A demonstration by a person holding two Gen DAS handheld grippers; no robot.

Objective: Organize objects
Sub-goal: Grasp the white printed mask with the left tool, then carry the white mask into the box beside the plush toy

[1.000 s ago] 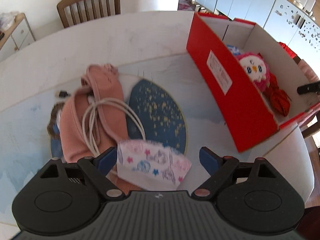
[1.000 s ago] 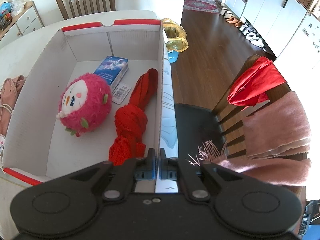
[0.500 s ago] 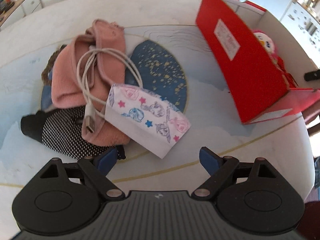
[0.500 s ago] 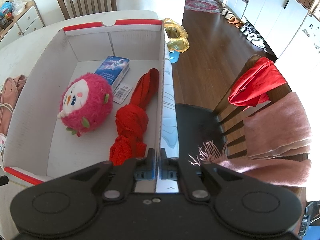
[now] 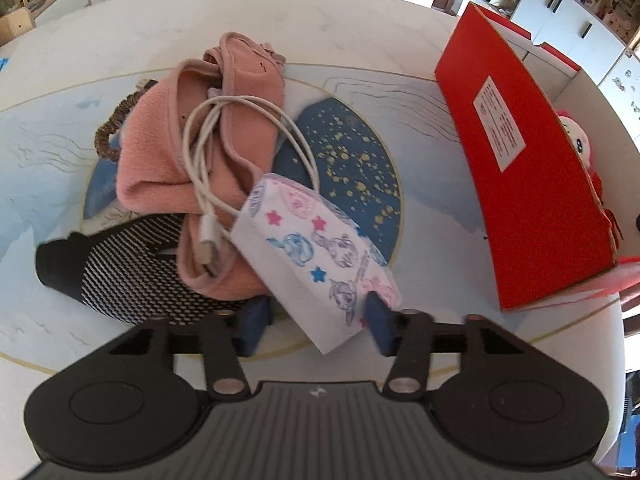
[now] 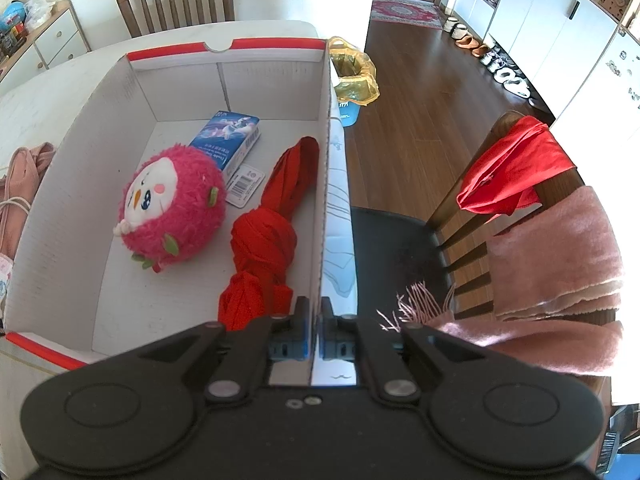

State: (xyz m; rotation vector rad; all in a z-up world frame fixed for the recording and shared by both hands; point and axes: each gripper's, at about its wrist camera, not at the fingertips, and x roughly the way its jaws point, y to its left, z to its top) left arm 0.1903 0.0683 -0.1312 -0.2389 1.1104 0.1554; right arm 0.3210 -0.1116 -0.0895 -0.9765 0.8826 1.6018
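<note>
At six o'clock on the round table (image 5: 360,40), the left gripper (image 5: 316,322) has its two blue pads on either side of a printed pouch (image 5: 316,252), white with stars and cartoon figures. Its jaws are closing, and the pouch's near corner sits between them; the right pad looks to be touching the fabric at about four o'clock of the pouch, while the left pad stands just clear of it, so no firm grip is made yet.

The pouch lies slantwise, its long axis running from about eleven o'clock down to five o'clock. The pads close across the narrow way at its lower end, which I judge suits a pinch. Its upper end rests on a pink cloth (image 5: 160,152) and touches a white cable (image 5: 208,184) coiled on that cloth. A black dotted sock (image 5: 132,272) lies at nine o'clock of the gripper, under the cloth's edge.

A red box (image 5: 528,184) stands at two o'clock of the pouch, well apart from it, with its open top facing away from this camera. The right gripper (image 6: 315,330) is clamped on the box's right-hand wall (image 6: 324,200), holding it steady. Inside lie a pink plush toy (image 6: 172,208), a red knotted cloth (image 6: 268,240) and a small blue carton (image 6: 224,140).

The left hand is the nearer one to the pouch. The carry, as I judge it, goes up and over the box's near red wall toward two o'clock. The cable may drag along if it catches.
</note>
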